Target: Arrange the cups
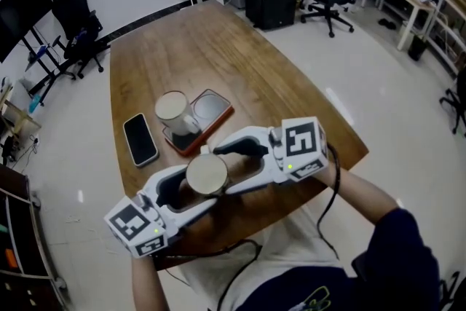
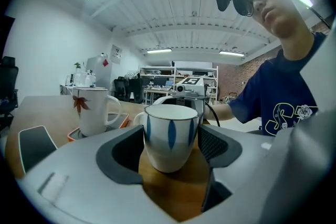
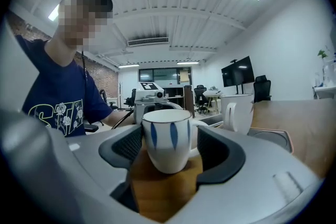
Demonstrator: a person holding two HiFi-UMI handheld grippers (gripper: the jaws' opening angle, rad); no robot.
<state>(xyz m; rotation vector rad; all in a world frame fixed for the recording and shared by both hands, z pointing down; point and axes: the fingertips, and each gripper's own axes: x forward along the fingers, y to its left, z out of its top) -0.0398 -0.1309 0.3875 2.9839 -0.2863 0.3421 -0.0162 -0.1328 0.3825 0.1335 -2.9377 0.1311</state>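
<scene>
A white cup with blue stripes [image 1: 207,174] stands upright on the wooden table [image 1: 218,47] near its front edge. My left gripper [image 1: 191,191] reaches it from the lower left and my right gripper [image 1: 227,167] from the right. Each is open, with the cup between its jaws. In the left gripper view the striped cup [image 2: 171,136] sits between the dark pads [image 2: 123,152], very close to both. The right gripper view shows the same cup [image 3: 168,139], its handle to the right. A second white cup with a red leaf [image 1: 173,109] stands on an orange tray [image 1: 218,120].
A black phone [image 1: 140,139] lies left of the tray. The table's front edge [image 1: 320,178] runs just under the grippers. Office chairs [image 1: 76,22], a black cabinet [image 1: 271,2] and desks stand on the floor beyond the table.
</scene>
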